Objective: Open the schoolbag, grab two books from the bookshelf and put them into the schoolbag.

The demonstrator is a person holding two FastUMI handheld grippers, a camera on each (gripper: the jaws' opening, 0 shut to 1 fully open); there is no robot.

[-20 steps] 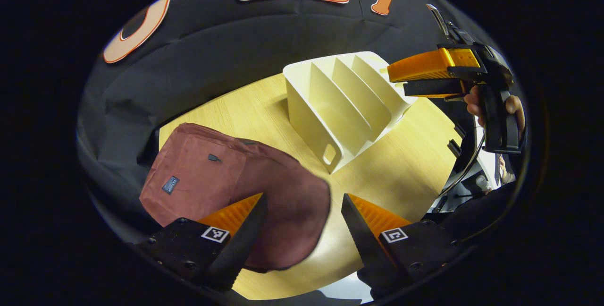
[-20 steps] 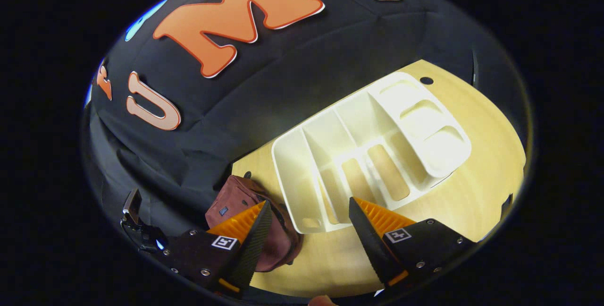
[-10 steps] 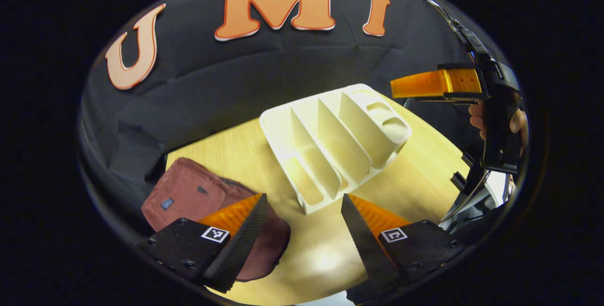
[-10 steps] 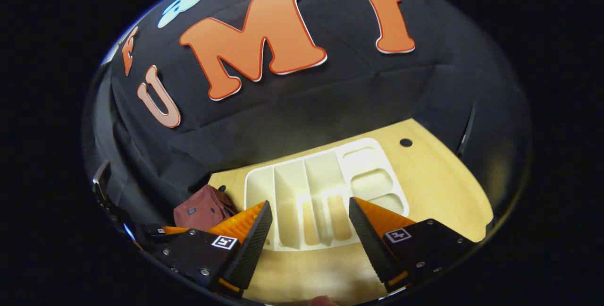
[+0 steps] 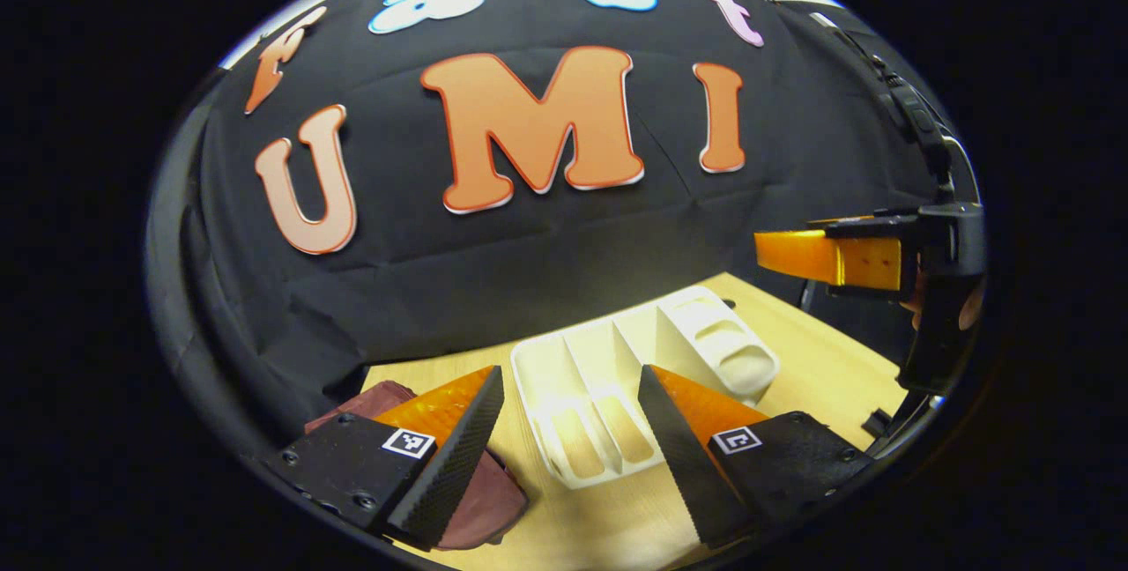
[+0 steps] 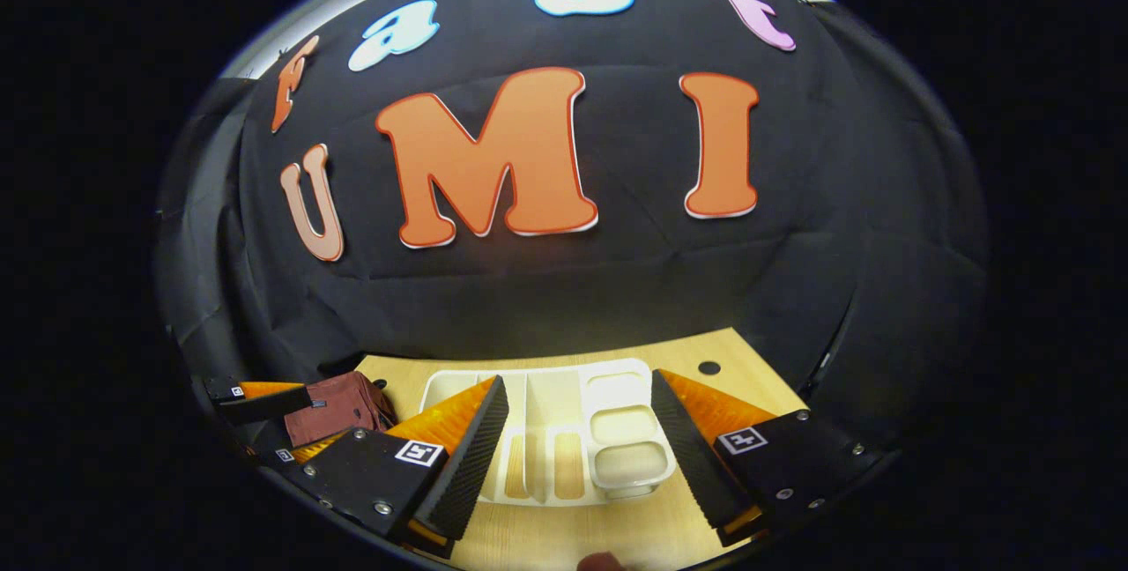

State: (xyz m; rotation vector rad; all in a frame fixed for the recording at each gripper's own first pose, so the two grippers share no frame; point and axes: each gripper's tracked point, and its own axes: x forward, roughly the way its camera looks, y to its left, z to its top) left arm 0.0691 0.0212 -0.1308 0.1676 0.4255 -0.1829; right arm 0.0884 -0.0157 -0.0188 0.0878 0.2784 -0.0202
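Note:
A maroon schoolbag (image 5: pixel 480 500) lies on the wooden table at the lower left, partly behind my left gripper's fingers. To its right stands the white bookshelf (image 5: pixel 608 377), its slots empty. My left gripper (image 5: pixel 568 456) hangs open above them with nothing between its fingers. My right gripper (image 5: pixel 837 258) floats at the right, held by a hand (image 5: pixel 969 307). In the right gripper view the bookshelf (image 6: pixel 555 399) sits between the fingers of my open right gripper (image 6: pixel 577 456). The schoolbag (image 6: pixel 339 408) lies to its left, with my left gripper (image 6: pixel 260 402) over it.
The light wooden table (image 5: pixel 820 359) ends at the black cloth wall close behind the shelf. A small round hole (image 6: pixel 708 368) is in the tabletop to the right of the shelf. A dark cable runs down at the far right (image 5: pixel 921 126).
Both grippers have tipped upward and drawn back from the table. The schoolbag and bookshelf have sunk to the bottom of both views, and more of the wall shows. Both stay open.

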